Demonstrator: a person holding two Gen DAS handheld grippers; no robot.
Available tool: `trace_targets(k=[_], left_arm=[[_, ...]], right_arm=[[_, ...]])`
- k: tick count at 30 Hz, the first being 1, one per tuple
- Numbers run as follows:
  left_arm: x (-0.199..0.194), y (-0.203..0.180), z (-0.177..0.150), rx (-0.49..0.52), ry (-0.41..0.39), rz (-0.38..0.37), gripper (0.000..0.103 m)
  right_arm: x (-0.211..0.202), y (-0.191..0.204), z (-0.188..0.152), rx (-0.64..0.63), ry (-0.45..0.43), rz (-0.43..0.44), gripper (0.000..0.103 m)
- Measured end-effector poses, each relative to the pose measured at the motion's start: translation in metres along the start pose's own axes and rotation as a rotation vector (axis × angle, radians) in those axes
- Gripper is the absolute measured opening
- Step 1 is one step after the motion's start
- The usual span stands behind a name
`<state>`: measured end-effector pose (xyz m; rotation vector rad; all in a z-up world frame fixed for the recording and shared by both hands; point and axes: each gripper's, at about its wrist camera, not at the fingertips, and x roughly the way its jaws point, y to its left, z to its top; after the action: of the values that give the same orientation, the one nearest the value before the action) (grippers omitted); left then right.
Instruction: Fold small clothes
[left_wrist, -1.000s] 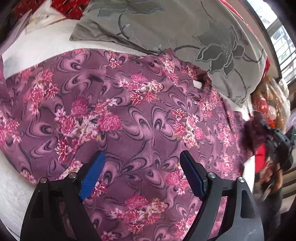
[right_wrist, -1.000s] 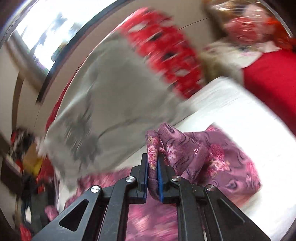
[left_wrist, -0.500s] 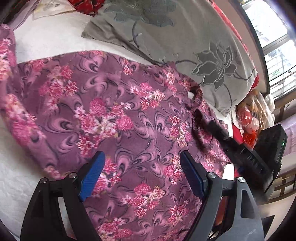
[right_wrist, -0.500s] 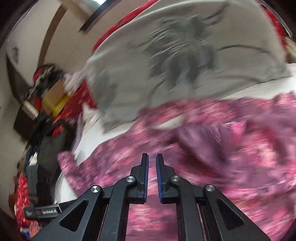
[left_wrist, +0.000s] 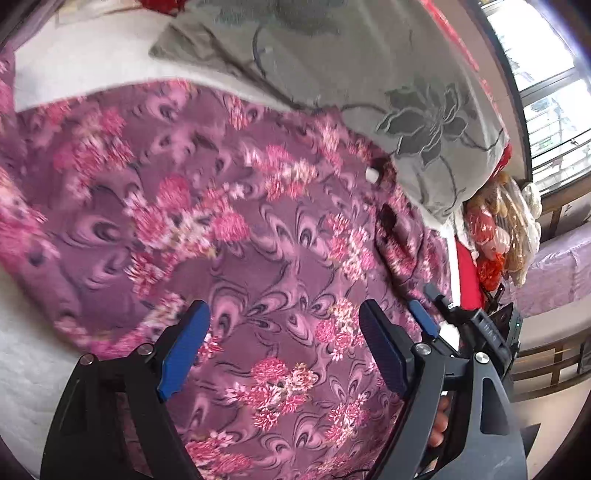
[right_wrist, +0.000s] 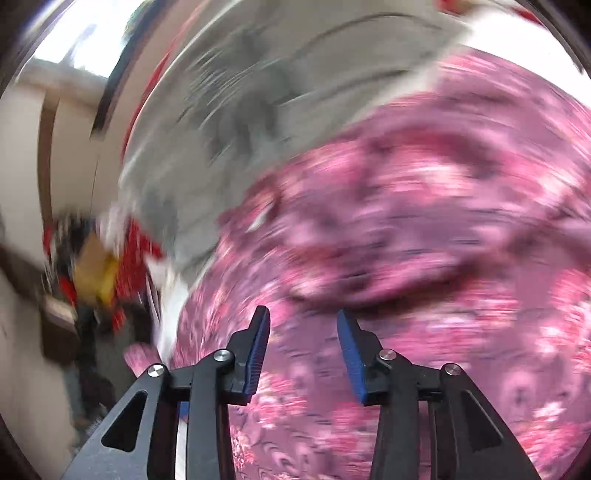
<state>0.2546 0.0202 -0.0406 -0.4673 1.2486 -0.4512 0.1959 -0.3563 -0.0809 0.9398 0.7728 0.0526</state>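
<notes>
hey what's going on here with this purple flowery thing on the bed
A person with a gripper in each hand is folding a purple floral garment spread on a white bed, beside a grey flowered pillow. Both the left gripper and right gripper are open above the cloth, holding nothing. The right wrist view is motion-blurred.

A bright window (left_wrist: 554, 96) lights a white bed (left_wrist: 26, 369) bearing a grey floral pillow (left_wrist: 406, 92), beside a wooden bench (left_wrist: 546, 350).

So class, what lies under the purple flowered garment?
The garment lies on a white bed cover, visible along its edges. Anything beneath its middle is hidden.
</notes>
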Motion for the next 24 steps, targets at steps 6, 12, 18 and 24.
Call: trace_targets(k=[6,12,18,24], left_arm=[[0.006,0.001,-0.001,0.007,0.011,0.010,0.083],[-0.013,0.006,0.005,0.001,-0.022,0.006,0.083],[-0.040,0.012,0.012,-0.030,-0.069,-0.048,0.083],[-0.058,0.014,0.010,-0.013,-0.098,-0.051,0.083]], right_arm=[[0.009,-0.039,0.021,0.247,-0.059,0.098,0.049],[0.028,-0.011,0.016,0.298,-0.038,0.228,0.005],[0.043,0.046,-0.009,0.206,0.091,0.363,0.005],[0.071,0.077,-0.048,0.202,0.200,0.436,0.009]])
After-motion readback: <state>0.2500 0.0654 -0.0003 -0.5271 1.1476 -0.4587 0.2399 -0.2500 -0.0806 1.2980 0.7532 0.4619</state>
